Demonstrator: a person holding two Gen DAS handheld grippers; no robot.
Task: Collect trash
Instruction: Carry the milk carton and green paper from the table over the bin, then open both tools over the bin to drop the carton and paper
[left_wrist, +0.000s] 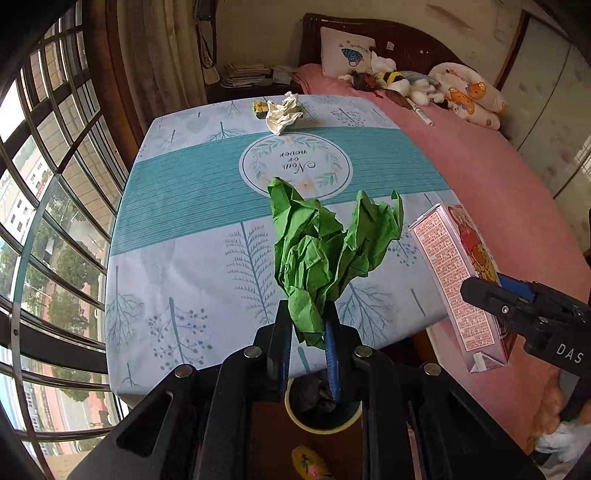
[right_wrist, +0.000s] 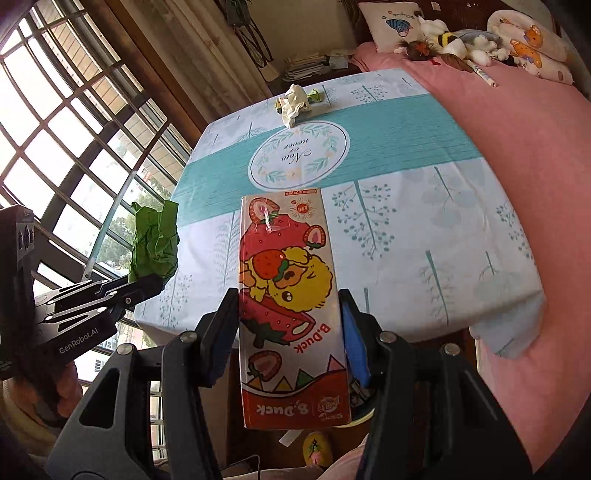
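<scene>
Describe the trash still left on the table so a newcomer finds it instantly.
Start at the table with the teal-band cloth beside the pink bed. At its far edge, past the round emblem, lies a crumpled white paper. It is pale and loose on the cloth; the green paper is held in a gripper.

Two pieces of crumpled paper are in view: one green paper wad (left_wrist: 317, 254) and one white paper wad (left_wrist: 282, 112) at the far edge of the surface (left_wrist: 192, 221). There is one drink carton (right_wrist: 291, 310), one small wrapper (left_wrist: 260, 107) beside the white wad, and one bin (left_wrist: 325, 406) below the near edge. Two grippers show, a left gripper (left_wrist: 308, 332) and a right gripper (right_wrist: 288, 332).
</scene>
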